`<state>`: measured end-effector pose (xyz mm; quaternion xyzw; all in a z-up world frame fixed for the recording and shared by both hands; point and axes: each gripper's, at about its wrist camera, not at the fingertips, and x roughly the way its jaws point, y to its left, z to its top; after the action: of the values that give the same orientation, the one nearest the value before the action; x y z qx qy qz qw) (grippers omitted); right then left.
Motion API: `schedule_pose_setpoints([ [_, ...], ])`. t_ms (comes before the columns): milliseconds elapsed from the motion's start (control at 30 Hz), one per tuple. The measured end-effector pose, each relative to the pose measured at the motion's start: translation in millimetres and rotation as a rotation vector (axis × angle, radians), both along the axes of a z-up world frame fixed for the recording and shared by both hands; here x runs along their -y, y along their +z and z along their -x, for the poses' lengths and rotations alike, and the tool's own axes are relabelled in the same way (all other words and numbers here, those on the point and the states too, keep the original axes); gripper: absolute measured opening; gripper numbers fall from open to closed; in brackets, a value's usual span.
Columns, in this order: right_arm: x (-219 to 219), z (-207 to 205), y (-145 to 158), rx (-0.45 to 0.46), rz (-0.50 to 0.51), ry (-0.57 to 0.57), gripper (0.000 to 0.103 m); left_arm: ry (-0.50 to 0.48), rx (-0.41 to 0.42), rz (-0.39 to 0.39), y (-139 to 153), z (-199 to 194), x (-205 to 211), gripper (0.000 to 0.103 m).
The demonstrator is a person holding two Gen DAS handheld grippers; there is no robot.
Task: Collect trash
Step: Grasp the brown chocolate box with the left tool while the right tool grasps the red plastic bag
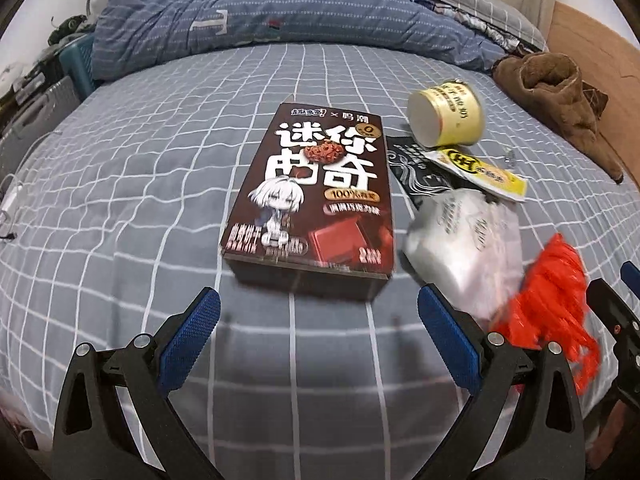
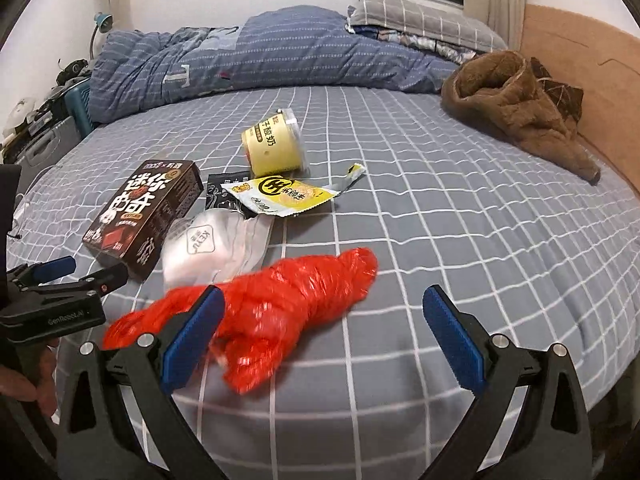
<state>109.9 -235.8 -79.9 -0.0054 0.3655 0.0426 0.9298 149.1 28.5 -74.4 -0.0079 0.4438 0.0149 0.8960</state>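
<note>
Trash lies on a grey checked bed (image 1: 120, 200). A brown cookie box (image 1: 316, 196) lies flat just ahead of my open, empty left gripper (image 1: 318, 312). To its right are a yellow yogurt cup (image 1: 448, 114) on its side, a yellow snack wrapper (image 1: 480, 170), a black wrapper (image 1: 416, 168), a white mask packet (image 1: 468, 248) and a crumpled red plastic bag (image 1: 548, 300). In the right wrist view my right gripper (image 2: 324, 310) is open and empty, with the red bag (image 2: 288, 304) lying between and just beyond its fingers. The box (image 2: 144, 216), mask packet (image 2: 208, 248), yellow wrapper (image 2: 284, 196) and cup (image 2: 276, 148) lie beyond.
A rumpled blue quilt (image 2: 256, 52) and a grey pillow (image 2: 424, 20) lie at the bed's far end. A brown fleece garment (image 2: 520, 108) lies far right by a wooden board (image 2: 592, 80). Cluttered storage boxes (image 2: 44, 136) stand left of the bed. The left gripper (image 2: 60, 276) shows at left.
</note>
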Motion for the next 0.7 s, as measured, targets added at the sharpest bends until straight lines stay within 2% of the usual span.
schedule_pose_setpoints([
  [200, -1.1, -20.8, -16.1, -0.038, -0.016, 0.002, 0.095, 0.009, 0.003, -0.012, -4.2, -20.1, -4.4, 0.097],
  [433, -5.9, -38.5, -24.3, -0.055, -0.045, 0.034, 0.086, 0.007, -0.006, -0.012, -13.8, -34.9, -5.1, 0.096],
  [600, -14.1, -48.7, -30.0, -0.077, -0.054, 0.071, 0.074, 0.006, 0.0, -0.017, -17.1, -40.6, -4.6, 0.091],
  [700, -21.4, -52.4, -34.8, -0.096, -0.052, 0.099, 0.062, 0.006, 0.007, -0.021, -17.5, -41.8, -4.0, 0.091],
])
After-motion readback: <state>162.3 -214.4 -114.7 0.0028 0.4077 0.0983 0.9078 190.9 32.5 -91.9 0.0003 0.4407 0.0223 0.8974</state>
